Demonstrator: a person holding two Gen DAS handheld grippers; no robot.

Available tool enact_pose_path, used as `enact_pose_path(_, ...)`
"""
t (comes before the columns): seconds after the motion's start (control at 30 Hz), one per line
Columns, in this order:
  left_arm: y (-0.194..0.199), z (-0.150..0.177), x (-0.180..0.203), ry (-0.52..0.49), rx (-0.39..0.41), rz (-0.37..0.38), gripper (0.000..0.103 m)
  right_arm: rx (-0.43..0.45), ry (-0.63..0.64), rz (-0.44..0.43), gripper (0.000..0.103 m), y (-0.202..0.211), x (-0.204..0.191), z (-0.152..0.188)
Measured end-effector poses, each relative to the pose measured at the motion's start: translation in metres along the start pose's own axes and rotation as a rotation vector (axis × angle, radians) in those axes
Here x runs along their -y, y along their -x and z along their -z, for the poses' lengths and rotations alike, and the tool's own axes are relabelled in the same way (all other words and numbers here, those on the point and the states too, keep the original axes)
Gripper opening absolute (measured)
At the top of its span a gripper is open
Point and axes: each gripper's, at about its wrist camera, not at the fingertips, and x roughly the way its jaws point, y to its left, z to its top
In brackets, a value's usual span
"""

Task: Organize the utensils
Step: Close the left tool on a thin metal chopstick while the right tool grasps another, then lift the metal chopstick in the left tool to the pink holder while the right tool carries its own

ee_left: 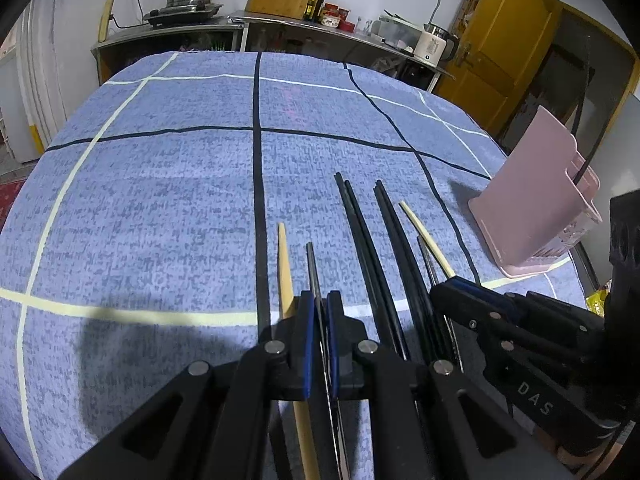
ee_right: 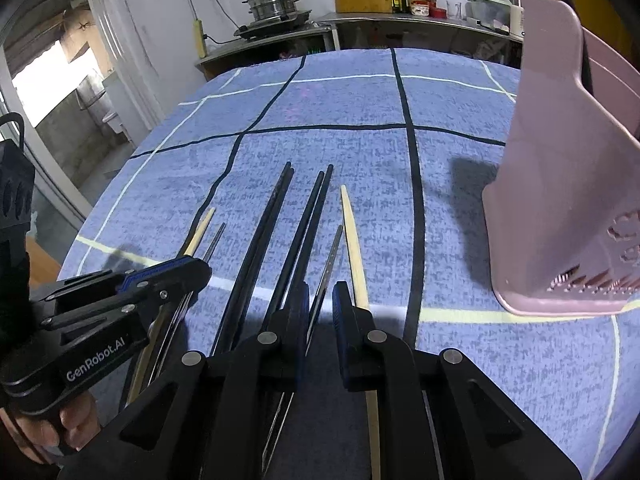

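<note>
Left gripper [ee_left: 319,314]: your pads are pinched on a thin metal chopstick [ee_left: 312,268], holding it at mid-length. Judged from the low, forward-tilted pose, you grip there so it comes up level.
Right gripper [ee_right: 320,300]: your jaws stand narrow around a second metal chopstick [ee_right: 334,254]. A sliver of gap shows on each side, so whether the pads truly press I cannot tell.
Pale wooden chopsticks: one [ee_left: 285,268] lies just beside your left pads, the other [ee_right: 352,240] runs under your right-hand finger. Both are outside the jaws, so neither should be dragged along.
Black chopsticks [ee_left: 362,240]: two pairs lie side by side between your grippers, tips pointing away, untouched.
Cloth [ee_left: 160,200]: a blue checked cover; all the sticks lie roughly parallel on it, which leaves each one room for a finger.
Pink holder [ee_left: 528,192]: stands upright further off on the right side, well apart from the sticks. It is the likely destination.
Counter [ee_left: 192,34]: behind the table, with a steamer pot, bottles and a kettle.
</note>
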Motion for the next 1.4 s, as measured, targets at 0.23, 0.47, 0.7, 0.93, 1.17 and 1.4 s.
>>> enact_pose_path(0.23, -0.005, -0.006, 0.006, -0.023, -0.01, -0.025, 0.009, -0.016, 0.02, 0.024, 0.008, -0.006, -0.004, -0.009)
enact_pose_path(0.47, -0.006, -0.006, 0.015, -0.042, -0.014, -0.045, 0.005, -0.013, 0.009, 0.011, 0.005, -0.005, -0.001, -0.013)
enact_pose_path(0.7, 0.01, -0.011, 0.012, -0.017, 0.006, -0.006, 0.005, 0.049, -0.002, -0.021, 0.005, 0.028, 0.004, -0.012)
enact_pose_path(0.93, 0.056, -0.021, 0.02, -0.036, 0.08, 0.032, 0.005, 0.143, -0.003, -0.046, 0.005, 0.077, 0.003, -0.015)
enact_pose_path(1.17, 0.105, -0.025, 0.026, -0.051, 0.159, 0.06, 0.005, 0.224, -0.005, -0.065, 0.005, 0.121, 0.003, -0.01)
enact_pose_path(1.4, 0.131, -0.024, 0.038, -0.072, 0.194, 0.081, 0.005, 0.283, -0.011, -0.08, 0.005, 0.151, 0.005, -0.005)
